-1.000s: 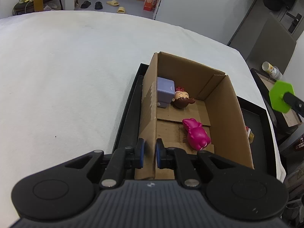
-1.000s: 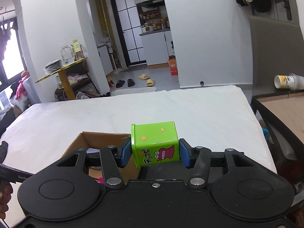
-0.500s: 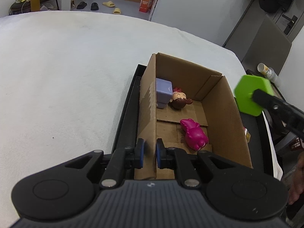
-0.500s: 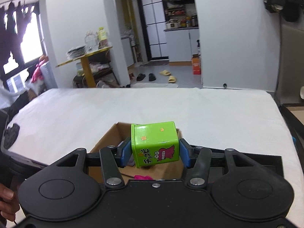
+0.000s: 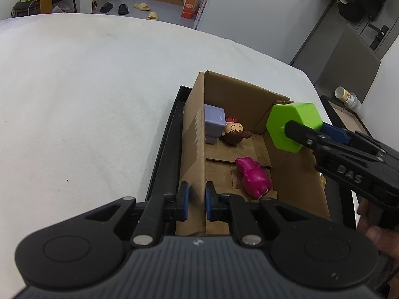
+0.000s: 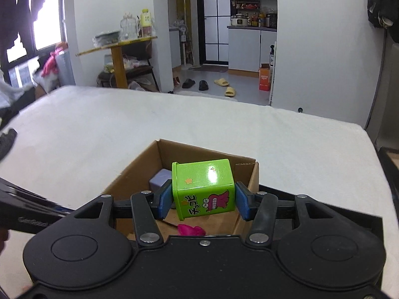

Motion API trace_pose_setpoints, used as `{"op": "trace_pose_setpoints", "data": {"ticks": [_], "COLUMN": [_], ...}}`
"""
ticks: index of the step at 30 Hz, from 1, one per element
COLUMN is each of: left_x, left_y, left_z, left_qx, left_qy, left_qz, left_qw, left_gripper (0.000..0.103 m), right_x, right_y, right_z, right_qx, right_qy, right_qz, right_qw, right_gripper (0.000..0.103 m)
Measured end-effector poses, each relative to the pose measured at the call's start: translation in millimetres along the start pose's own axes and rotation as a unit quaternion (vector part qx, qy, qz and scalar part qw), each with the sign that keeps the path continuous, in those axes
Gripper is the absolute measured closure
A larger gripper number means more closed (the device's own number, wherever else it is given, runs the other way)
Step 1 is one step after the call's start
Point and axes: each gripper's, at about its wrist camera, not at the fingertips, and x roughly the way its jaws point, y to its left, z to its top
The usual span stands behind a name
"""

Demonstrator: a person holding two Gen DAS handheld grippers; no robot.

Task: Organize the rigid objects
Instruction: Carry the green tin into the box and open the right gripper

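The left gripper (image 5: 194, 200) has its jaws clenched on the cardboard box (image 5: 193, 154) wall. The right gripper (image 6: 204, 200) has its jaws grasping a green tin (image 6: 203, 189) above the box.

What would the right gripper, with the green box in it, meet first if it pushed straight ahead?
Probably the far wall of the cardboard box: the right gripper holds the green box over its opening. Depth is unclear, so it might pass just above the rim.

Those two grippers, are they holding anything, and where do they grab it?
The right gripper clamps the green box by its two opposite sides. The left gripper pinches the cardboard box's left wall.
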Motion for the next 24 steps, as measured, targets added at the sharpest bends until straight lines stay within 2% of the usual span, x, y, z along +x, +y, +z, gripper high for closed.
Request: {"op": "trace_pose_setpoints", "data": {"ticks": [7, 12, 14, 16, 18, 24], "left_x": [0.0, -0.4, -0.7, -1.1, -1.0, -0.6], "left_y": [1.7, 2.2, 1.9, 1.6, 1.0, 0.1], "left_z": [0.2, -0.9, -0.9, -0.9, -0.5, 0.0], "left_qx": [-0.001, -0.001, -0.001, 0.0, 0.0, 0.002], "left_qy": [0.001, -0.001, -0.001, -0.001, -0.001, -0.001], "left_qz": [-0.004, -0.006, -0.005, -0.005, -0.004, -0.003], "left_qw": [1.0, 1.0, 1.0, 1.0, 1.0, 1.0], "left_gripper": [0.091, 0.091, 0.091, 0.091, 0.091, 0.091], "right_x": [11.2, 1.8, -1.0, -4.5, -9.3, -17.3], "right_y": [14.3, 17.0, 14.5, 11.0, 6.8, -9.8], "right_z": [-4.5, -9.2, -7.9, -4.4, -2.0, 1.9], "right_qx": [-0.045, -0.064, -0.059, -0.048, -0.036, 0.02], "right_qy": [0.003, -0.01, -0.009, -0.013, -0.014, -0.005], "right_qz": [-0.03, -0.052, -0.056, -0.059, -0.057, -0.048], "right_qw": [0.999, 0.997, 0.997, 0.997, 0.998, 0.999], "right_gripper": [0.051, 0.042, 0.037, 0.027, 0.023, 0.021]}}
